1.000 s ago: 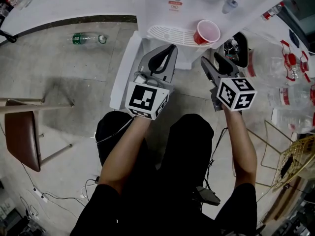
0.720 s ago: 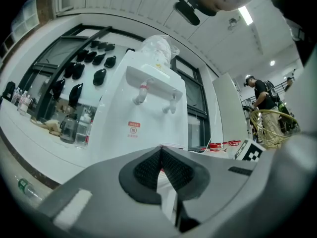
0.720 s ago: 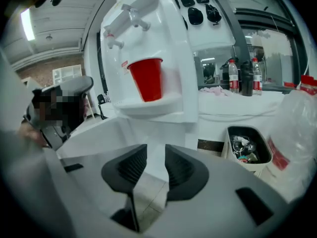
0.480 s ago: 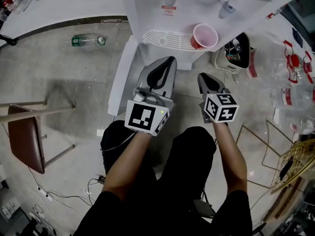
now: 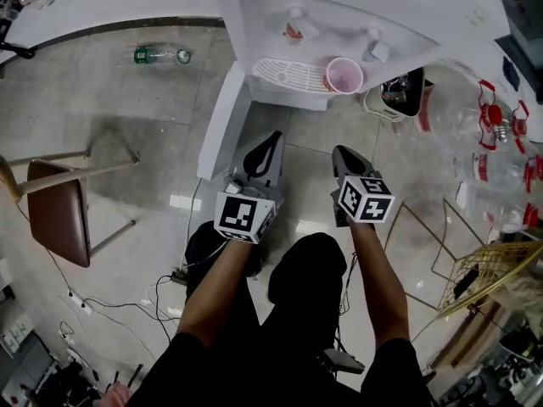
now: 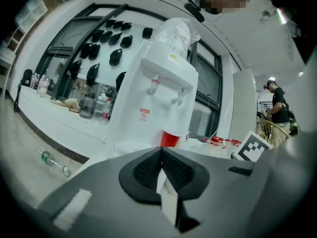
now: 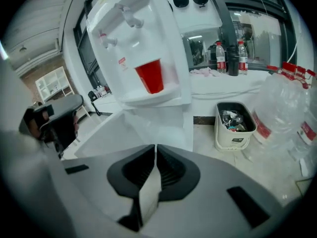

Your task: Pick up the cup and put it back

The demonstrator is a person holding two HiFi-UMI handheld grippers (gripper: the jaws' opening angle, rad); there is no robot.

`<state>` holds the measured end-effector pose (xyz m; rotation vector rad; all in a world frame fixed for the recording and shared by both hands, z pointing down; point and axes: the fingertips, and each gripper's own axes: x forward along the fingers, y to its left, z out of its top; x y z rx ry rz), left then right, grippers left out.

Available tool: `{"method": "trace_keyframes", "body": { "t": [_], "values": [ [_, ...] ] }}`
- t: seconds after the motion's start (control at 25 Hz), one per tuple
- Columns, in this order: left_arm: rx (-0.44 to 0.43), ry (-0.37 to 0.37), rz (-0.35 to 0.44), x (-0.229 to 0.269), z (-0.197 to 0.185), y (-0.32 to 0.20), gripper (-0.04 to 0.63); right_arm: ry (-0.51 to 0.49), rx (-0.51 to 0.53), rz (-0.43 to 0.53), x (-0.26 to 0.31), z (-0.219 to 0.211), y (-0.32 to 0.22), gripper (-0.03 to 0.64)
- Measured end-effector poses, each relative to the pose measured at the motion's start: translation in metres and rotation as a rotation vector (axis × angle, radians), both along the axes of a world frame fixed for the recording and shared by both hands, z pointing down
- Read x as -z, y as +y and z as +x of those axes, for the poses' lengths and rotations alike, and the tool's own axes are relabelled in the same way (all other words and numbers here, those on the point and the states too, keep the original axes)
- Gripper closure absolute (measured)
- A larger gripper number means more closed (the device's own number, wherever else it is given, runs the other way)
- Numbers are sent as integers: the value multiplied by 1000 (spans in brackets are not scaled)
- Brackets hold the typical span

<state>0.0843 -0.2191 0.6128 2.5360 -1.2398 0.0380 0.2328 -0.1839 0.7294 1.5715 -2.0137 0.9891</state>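
A red cup (image 5: 344, 75) stands upright on the right of the white drip tray (image 5: 284, 73) of a water dispenser (image 5: 356, 7), under its taps. Both grippers hang well short of it, above the floor. My left gripper (image 5: 273, 136) is shut and empty; in its own view its jaws (image 6: 161, 150) meet below the cup (image 6: 170, 139). My right gripper (image 5: 342, 151) has just been closing and is shut with nothing between its jaws (image 7: 155, 148). Its view has the cup (image 7: 150, 76) ahead and higher.
The dispenser's lower door (image 5: 225, 121) hangs open to the left. A white waste bin (image 5: 399, 91) sits beside the dispenser, with big water jugs (image 5: 475, 117) to its right. A brown chair (image 5: 59, 214), a floor bottle (image 5: 157, 55) and a wire basket (image 5: 492, 278) lie around.
Both grippers have drawn back from the dispenser toward the person. The right gripper's jaws went from open to shut. The cup stays on the tray.
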Motion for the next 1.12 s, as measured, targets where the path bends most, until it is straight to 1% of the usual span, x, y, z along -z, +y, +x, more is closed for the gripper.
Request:
{"method": "trace_keyframes", "body": {
  "t": [0.12,0.24,0.44,0.52,0.6,0.76,0.88,1.0,1.12],
  "values": [
    [12,-34,-29,26,-8,22,589,-20,-20,-36,30,-3,16,609],
    [5,-54,-43,67,-7,50,589,-33,-28,-65,70,-2,42,611],
    [18,-57,-49,162,-12,89,589,-50,-30,-90,150,-5,85,611],
    [23,-71,-40,201,-14,104,589,-58,-25,-95,185,-9,101,612],
    [30,-83,-39,235,-16,118,589,-66,-17,-96,219,-13,115,611],
    [55,-76,-50,305,-18,147,589,-78,3,-100,281,-21,145,612],
    [79,-81,-39,356,-22,167,589,-69,18,-79,326,-26,164,612],
    [92,-102,-32,389,-30,177,589,-62,31,-55,364,-34,173,614],
    [104,-96,-26,415,-44,185,589,-65,34,-33,395,-43,175,614]
  ]
}}
